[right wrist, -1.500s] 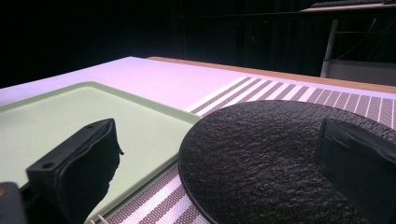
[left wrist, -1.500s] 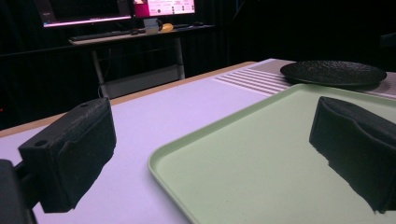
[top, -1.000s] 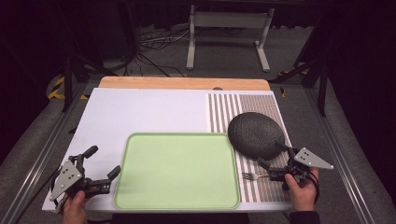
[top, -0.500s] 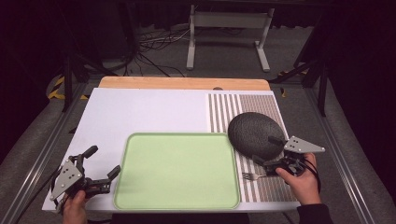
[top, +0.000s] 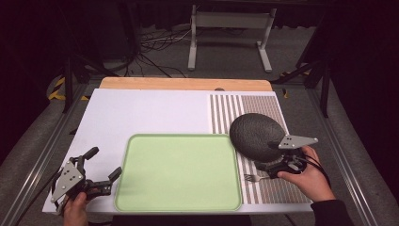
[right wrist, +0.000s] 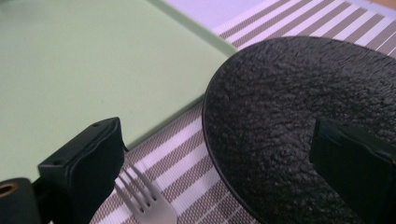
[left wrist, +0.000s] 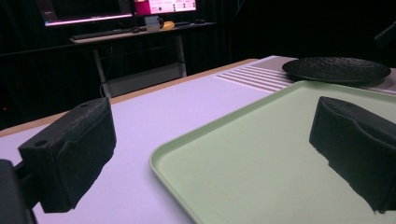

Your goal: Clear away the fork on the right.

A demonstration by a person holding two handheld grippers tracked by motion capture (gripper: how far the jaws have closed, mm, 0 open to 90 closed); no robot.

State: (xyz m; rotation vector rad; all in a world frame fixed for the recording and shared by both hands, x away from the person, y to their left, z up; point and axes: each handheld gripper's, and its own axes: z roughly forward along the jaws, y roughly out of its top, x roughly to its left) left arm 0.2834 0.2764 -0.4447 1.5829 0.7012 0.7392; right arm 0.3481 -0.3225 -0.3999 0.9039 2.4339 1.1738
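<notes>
A dark, rough-textured round plate (top: 254, 134) lies on a striped placemat (top: 256, 104), right of a pale green tray (top: 179, 172). A silver fork (top: 254, 178) rests on the mat just in front of the plate. My right gripper (top: 264, 165) stands open at the plate's near edge. In the right gripper view, one jaw is over the plate (right wrist: 299, 112) and the other is beside the fork's tines (right wrist: 147, 203); the gripper (right wrist: 219, 163) holds nothing. My left gripper (top: 103, 163) is open at the tray's left edge, and its view shows the tray's corner (left wrist: 252, 158) between its jaws.
The white tabletop (top: 150, 113) stretches behind the tray, ending in a wooden strip (top: 183, 84) at the far edge. Beyond the table are cables and a metal stand (top: 230, 28) on the floor. The left gripper view shows a desk with monitors (left wrist: 116, 9) in the dark background.
My right gripper has moved left and forward from beside the fork's handle to the plate's near edge, staying open. The left gripper, tray, plate and fork have not moved.
</notes>
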